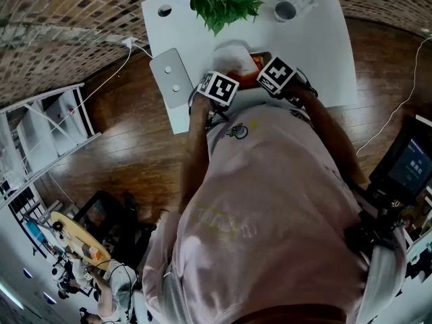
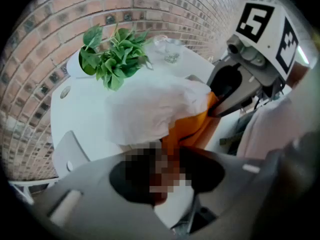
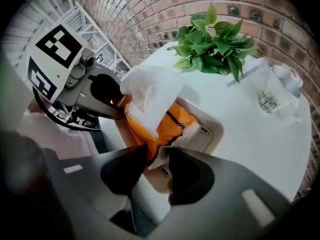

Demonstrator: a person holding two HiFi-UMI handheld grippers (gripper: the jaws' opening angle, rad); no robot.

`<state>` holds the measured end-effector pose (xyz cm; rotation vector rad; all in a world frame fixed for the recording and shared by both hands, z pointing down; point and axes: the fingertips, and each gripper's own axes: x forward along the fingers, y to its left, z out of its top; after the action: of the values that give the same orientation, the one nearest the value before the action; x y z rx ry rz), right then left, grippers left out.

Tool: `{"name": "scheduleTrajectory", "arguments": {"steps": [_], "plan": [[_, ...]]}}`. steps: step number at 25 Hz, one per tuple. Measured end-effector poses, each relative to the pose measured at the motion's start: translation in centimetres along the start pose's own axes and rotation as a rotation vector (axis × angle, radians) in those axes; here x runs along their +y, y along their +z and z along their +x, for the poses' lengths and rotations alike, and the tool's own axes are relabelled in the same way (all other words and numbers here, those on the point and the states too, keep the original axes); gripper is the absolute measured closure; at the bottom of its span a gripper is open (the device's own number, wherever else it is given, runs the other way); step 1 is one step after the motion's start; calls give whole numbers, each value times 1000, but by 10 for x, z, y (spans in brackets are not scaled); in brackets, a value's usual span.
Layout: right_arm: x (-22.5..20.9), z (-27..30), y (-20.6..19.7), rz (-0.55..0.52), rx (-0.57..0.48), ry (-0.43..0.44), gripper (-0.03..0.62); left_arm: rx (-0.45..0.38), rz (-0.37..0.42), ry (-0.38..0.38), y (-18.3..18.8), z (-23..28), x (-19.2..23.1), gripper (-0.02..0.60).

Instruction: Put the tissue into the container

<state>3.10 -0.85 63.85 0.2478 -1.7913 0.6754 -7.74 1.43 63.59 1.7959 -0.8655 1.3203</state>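
Note:
An orange tissue pack (image 3: 160, 124) with a white tissue (image 3: 150, 91) puffing out of its top sits tilted in a beige container (image 3: 212, 131) on the white table (image 1: 324, 52). My right gripper (image 3: 156, 159) is shut on the pack's near corner, where white tissue edge and orange wrap meet. My left gripper (image 2: 167, 159) is shut on the pack's opposite end; a mosaic patch hides part of that grip. In the head view both marker cubes meet over the pack (image 1: 260, 61) and the tissue (image 1: 233, 54), at the table's near edge.
A green plant (image 1: 224, 2) stands behind the container. A cup (image 1: 285, 10) and a clear plastic bag (image 3: 272, 96) lie at the back right. A grey flat lid (image 1: 170, 76) overhangs the table's left edge. A brick wall runs behind.

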Motion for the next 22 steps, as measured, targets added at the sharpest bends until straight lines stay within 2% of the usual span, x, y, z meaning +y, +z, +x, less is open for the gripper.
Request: {"name": "scheduleTrajectory", "arguments": {"steps": [5,8,10,12,14,19,22], "plan": [[2,-9,1,76,-97,56,482,-112,-80,-3,6,-12,2,446],[4,-28,5,65,-140,47,484,-194,-100,-25,15,-30,-8,451],[14,-56,16,36,-203,42,484,-263,-98,-7,23,-57,-10,451],[27,-101,38,-16,-315,31,484,-352,-83,61,36,-101,-4,453],[33,-156,68,-85,-457,-6,484,-477,-63,149,58,-163,5,454],[68,-323,150,-272,-905,-153,488,-897,71,452,121,-349,11,462],[105,-404,165,-377,-1096,-235,488,-1021,113,581,122,-426,-9,462]]}}
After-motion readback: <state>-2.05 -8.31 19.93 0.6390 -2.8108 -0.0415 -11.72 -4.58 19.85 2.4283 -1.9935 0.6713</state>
